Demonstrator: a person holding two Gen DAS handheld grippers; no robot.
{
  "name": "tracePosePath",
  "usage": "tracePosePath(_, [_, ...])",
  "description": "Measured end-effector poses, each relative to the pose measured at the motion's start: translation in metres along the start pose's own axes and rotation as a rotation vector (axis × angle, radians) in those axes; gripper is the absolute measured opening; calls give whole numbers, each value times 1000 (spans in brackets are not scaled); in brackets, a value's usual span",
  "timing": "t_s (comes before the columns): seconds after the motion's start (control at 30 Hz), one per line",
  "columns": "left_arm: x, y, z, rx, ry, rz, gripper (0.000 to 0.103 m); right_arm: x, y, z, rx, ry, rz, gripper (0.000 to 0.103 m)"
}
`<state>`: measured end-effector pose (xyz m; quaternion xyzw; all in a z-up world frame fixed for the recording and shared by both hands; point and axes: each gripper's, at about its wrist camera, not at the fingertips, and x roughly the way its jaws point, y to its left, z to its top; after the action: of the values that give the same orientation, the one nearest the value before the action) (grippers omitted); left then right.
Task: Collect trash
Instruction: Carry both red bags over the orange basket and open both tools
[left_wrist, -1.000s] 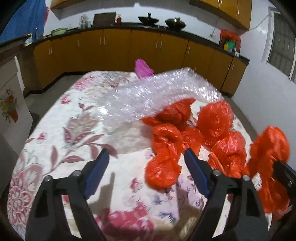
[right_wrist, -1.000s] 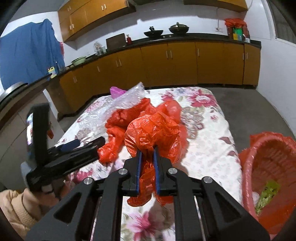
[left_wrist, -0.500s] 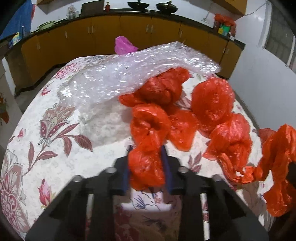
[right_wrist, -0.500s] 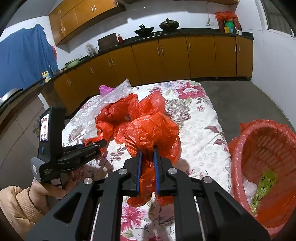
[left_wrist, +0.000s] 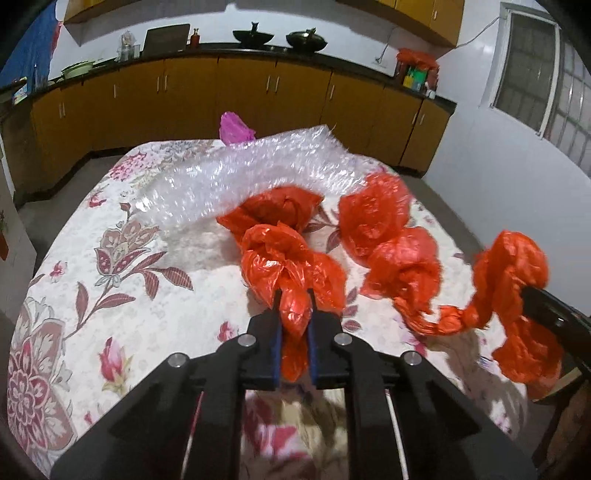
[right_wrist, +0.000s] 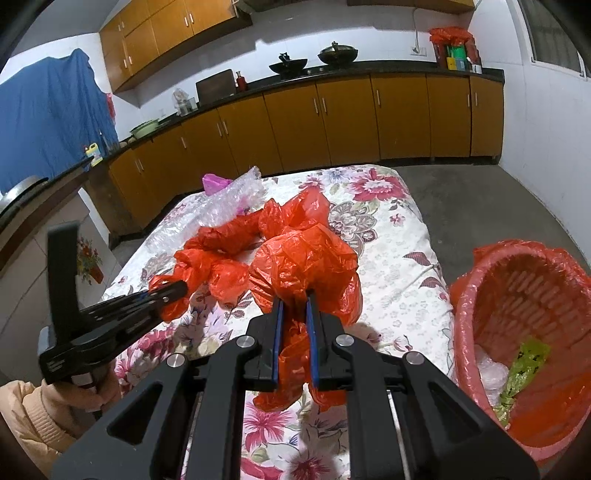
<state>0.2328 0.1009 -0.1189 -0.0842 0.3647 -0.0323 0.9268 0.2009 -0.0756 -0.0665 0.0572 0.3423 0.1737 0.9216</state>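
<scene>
Both grippers clamp crumpled orange bags over the flowered counter.

The left gripper (left_wrist: 293, 306) is clenched on an orange bag (left_wrist: 288, 258) lying beside the bubble wrap (left_wrist: 240, 177) and two more orange bags (left_wrist: 373, 214). The right gripper (right_wrist: 294, 310) grasps another orange bag (right_wrist: 303, 266), held above the counter (right_wrist: 399, 258). A red basket (right_wrist: 461, 332) sits just right of the counter, with scraps inside.

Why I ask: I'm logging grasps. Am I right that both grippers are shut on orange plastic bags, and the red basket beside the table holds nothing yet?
Not quite. The left gripper and right gripper are each shut on an orange plastic bag, but the red basket isn't empty: the right wrist view shows a green wrapper and some clear plastic inside.
</scene>
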Motion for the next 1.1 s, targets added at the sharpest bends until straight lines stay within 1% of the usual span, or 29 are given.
tracePosePath(0.27, [-44, -13, -9, 30, -52, -52, 10, -18, 1, -1, -5, -23, -5, 12])
tracePosePath(0.6, [-80, -37, -8, 63, -102, -118, 10, -48, -10, -2, 14, -67, -40, 12])
tracePosePath(0.83, [-90, -61, -6, 92, -116, -166, 10, -68, -30, -5, 50, -97, -86, 12])
tracePosePath(1.1, [-91, -102, -5, 156, -119, -237, 10, -91, -69, -11, 120, -129, -166, 12])
